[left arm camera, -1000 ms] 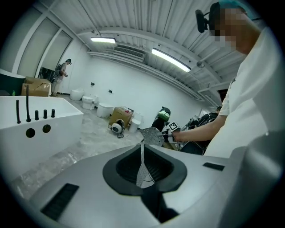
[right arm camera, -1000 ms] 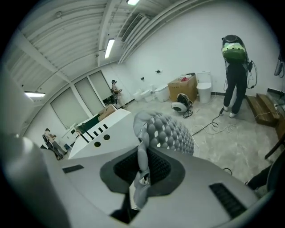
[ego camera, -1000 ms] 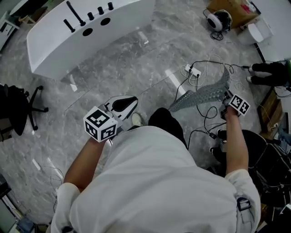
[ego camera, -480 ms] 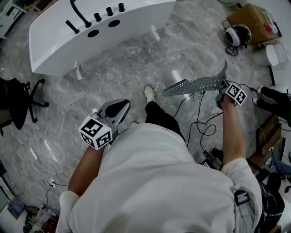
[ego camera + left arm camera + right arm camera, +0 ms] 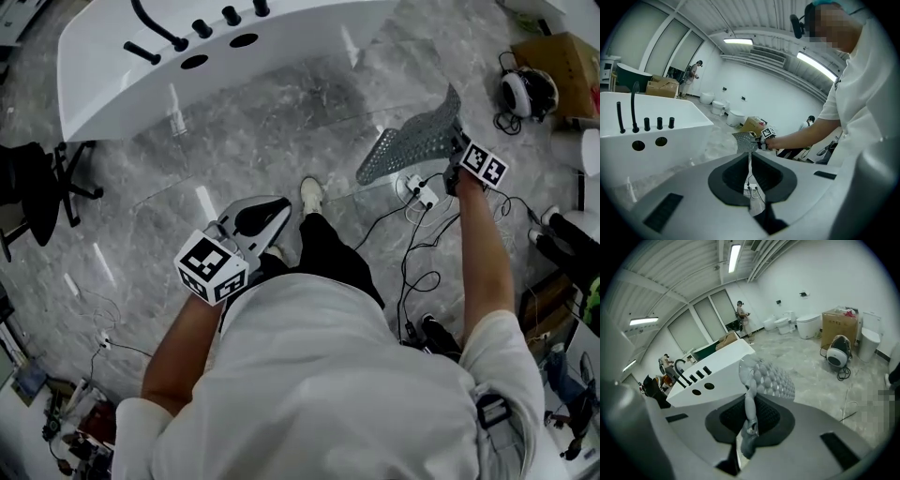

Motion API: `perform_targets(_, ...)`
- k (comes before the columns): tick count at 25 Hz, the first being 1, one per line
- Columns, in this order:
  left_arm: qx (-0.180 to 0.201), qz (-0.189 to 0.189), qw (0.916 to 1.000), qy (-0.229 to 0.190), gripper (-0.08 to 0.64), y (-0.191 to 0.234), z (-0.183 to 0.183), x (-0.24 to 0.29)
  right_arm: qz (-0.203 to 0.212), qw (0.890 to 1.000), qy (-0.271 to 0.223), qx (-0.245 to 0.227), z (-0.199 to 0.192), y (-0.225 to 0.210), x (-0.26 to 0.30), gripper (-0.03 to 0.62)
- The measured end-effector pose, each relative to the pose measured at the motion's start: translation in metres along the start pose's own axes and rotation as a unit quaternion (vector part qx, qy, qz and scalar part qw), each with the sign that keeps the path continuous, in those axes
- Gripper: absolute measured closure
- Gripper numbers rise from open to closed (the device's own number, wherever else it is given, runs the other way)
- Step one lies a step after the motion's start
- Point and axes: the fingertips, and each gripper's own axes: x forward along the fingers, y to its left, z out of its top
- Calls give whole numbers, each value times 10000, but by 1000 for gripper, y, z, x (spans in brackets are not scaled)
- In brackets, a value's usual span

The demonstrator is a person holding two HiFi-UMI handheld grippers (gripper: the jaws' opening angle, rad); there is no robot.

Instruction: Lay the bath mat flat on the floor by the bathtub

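The grey perforated bath mat (image 5: 412,145) hangs in the air over the marble floor, to the right of the white bathtub (image 5: 187,56). My right gripper (image 5: 457,157) is shut on the mat's right edge. In the right gripper view the mat (image 5: 771,378) rises from between the jaws of my right gripper (image 5: 749,420), with the bathtub (image 5: 717,364) behind it. My left gripper (image 5: 251,217) is held lower left, near the person's leg, apart from the mat. In the left gripper view the jaws of my left gripper (image 5: 749,161) stand together with nothing in them; the mat (image 5: 744,140) shows far ahead.
A power strip (image 5: 420,190) with trailing cables lies on the floor under the mat. Headphones (image 5: 525,94) and a cardboard box (image 5: 562,61) sit at the far right. An office chair (image 5: 37,192) stands at the left. The person's shoe (image 5: 311,195) is near the tub.
My right gripper has carried the mat forward, nearer the bathtub, and the mat now hangs more bunched. The person has stepped toward the tub. My left gripper stays shut and empty.
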Motion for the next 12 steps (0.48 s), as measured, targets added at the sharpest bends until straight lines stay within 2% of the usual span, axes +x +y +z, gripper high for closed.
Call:
perform_targets(8, -330, -94, 9993, 154, 528, 33, 8, 44, 14, 9959, 108, -899, 65, 12, 127, 557)
perform_targets(12, -494, -87, 9986, 175, 528, 62, -5, 50, 8, 9902, 179, -1384, 67, 34, 191, 557)
